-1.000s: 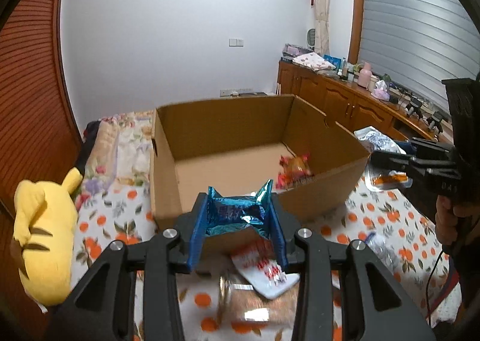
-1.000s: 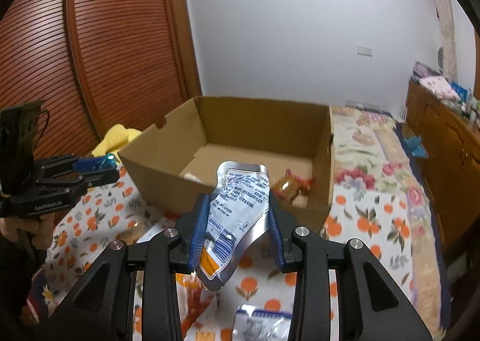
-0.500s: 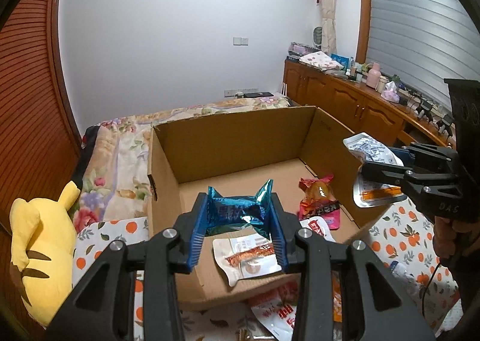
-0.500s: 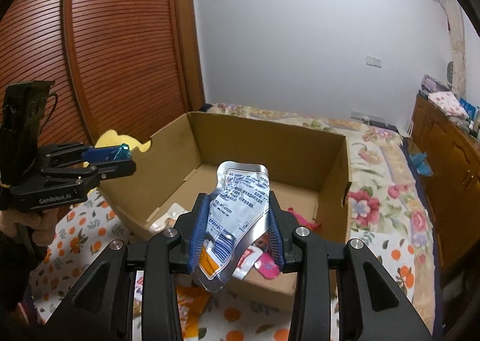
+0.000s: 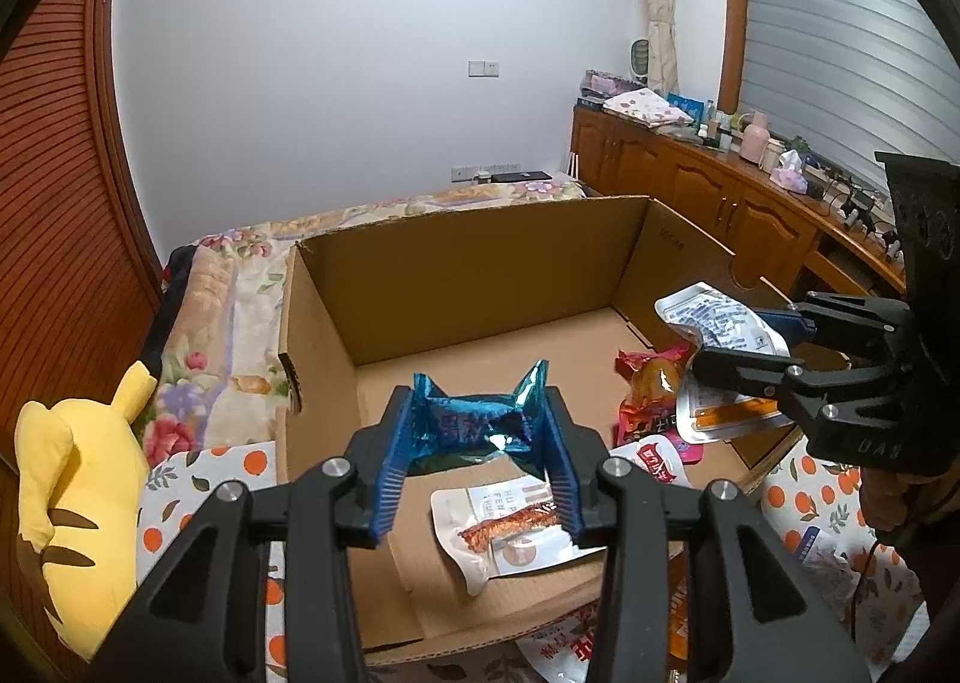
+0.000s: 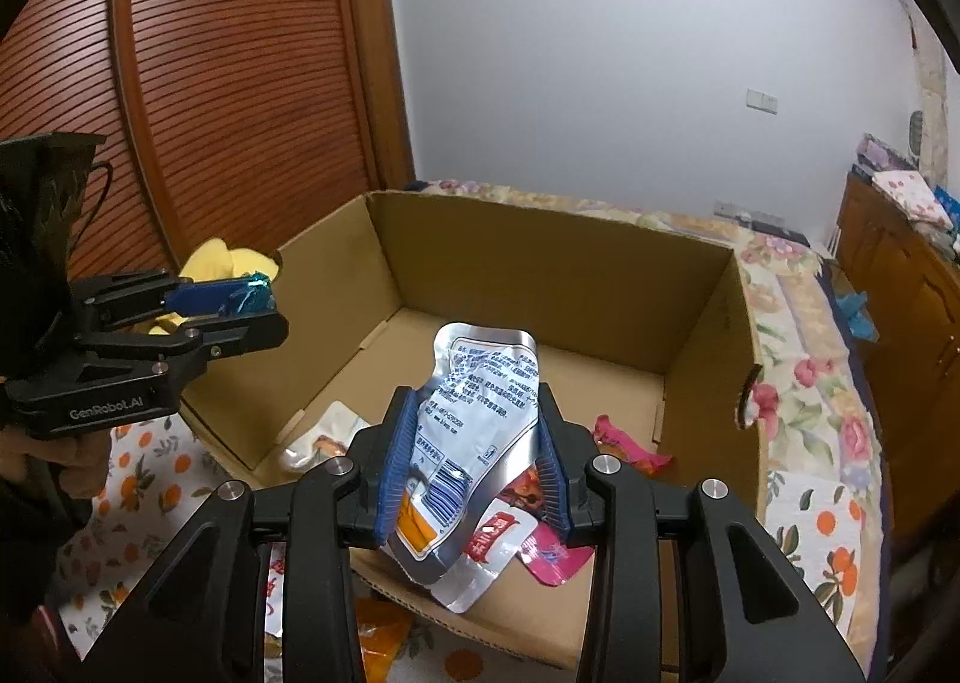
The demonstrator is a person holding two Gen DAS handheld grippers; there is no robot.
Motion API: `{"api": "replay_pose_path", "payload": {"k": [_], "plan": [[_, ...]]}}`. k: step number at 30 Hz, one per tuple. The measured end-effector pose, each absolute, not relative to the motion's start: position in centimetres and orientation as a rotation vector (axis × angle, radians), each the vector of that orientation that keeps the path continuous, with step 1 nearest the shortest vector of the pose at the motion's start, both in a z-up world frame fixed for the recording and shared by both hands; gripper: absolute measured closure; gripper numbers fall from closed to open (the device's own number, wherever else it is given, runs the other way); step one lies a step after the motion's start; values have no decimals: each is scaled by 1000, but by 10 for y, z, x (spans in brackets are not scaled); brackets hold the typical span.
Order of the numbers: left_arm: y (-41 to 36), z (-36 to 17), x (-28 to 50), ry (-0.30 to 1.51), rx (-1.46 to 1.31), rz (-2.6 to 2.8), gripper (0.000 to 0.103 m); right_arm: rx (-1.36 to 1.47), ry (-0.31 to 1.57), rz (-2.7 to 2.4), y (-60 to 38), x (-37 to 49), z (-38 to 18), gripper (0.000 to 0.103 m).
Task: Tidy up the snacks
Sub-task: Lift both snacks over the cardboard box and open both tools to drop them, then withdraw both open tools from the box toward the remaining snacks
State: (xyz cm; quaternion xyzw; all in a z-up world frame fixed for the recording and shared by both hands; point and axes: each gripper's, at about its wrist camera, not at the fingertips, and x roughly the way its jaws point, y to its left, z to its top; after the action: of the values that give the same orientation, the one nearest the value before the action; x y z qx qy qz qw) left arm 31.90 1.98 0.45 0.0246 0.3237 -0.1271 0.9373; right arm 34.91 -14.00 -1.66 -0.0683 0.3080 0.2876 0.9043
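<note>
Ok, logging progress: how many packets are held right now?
2: a blue packet in the left hand-held gripper, a silver packet in the right hand-held gripper, both over the box.

Right gripper [image 6: 477, 443] clamps a silver pouch [image 6: 474, 407] above the cardboard box [image 6: 540, 275]; left gripper [image 6: 258, 305] at the box's left wall pinches a blue wrapper [image 6: 255, 287].

An orange-print sheet [image 5: 198, 473] carries the cardboard box [image 5: 480, 275], yellow plush [image 5: 78, 503] and loose snack packets [image 5: 564, 647].
</note>
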Motion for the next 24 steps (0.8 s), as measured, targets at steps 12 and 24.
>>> {"api": "replay_pose_path", "payload": {"k": [12,24], "plan": [[21,6,317,664,37,-254,48,-150,660,576,-137,357,-21,55],[22,19,295,634,30,-253,33,-124,649,555,-150,344,-11,52]]}}
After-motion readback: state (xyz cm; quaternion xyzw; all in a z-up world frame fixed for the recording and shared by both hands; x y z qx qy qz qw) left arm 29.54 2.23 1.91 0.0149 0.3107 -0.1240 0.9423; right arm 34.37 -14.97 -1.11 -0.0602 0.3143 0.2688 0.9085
